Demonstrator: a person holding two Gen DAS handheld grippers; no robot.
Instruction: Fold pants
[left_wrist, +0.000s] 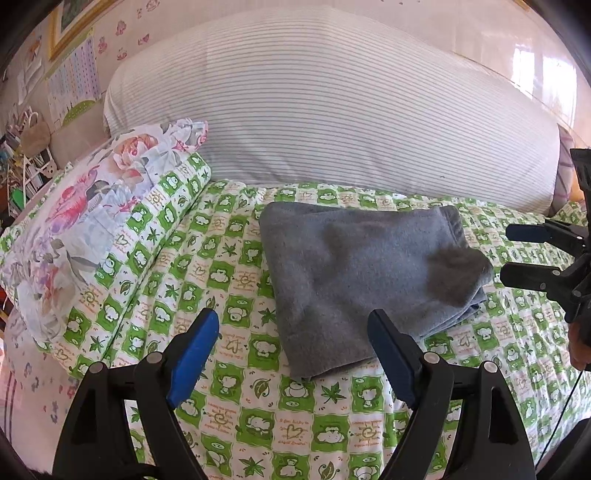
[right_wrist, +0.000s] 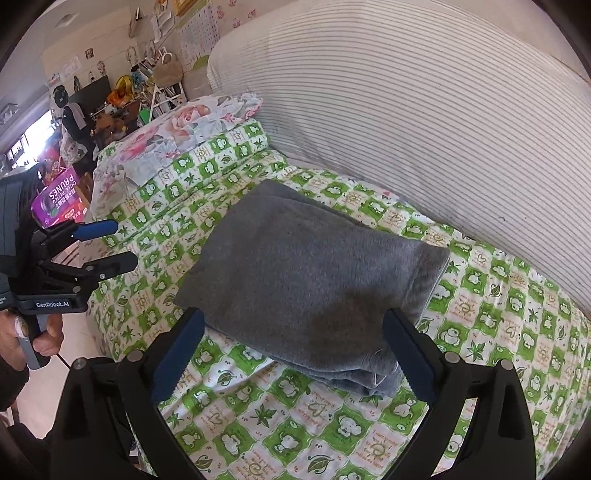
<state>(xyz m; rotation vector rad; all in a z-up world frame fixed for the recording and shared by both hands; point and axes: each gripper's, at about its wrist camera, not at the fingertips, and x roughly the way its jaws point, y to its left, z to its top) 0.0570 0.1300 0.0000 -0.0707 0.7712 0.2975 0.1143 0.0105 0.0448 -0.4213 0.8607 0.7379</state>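
Observation:
The grey pants (left_wrist: 365, 280) lie folded into a thick rectangle on the green-and-white patterned bedsheet (left_wrist: 236, 417). My left gripper (left_wrist: 293, 325) hovers at the bundle's near left corner, blue pads wide apart and open, nothing pressed between them. In the right wrist view the pants (right_wrist: 306, 273) fill the middle. My right gripper (right_wrist: 293, 317) is open, its fingers straddling the near edge of the bundle without squeezing it. Each gripper shows in the other's view: the right gripper (left_wrist: 508, 254) at the far right edge, the left gripper (right_wrist: 122, 243) at the left, held by a hand (right_wrist: 40, 332).
A big striped cushion (left_wrist: 332, 110) runs along the back of the bed. A floral pillow (left_wrist: 92, 206) lies at the left on a folded roll of the sheet. Beyond the bed's left edge are a purple prunes box (right_wrist: 59, 203) and cluttered shelves (right_wrist: 147, 92).

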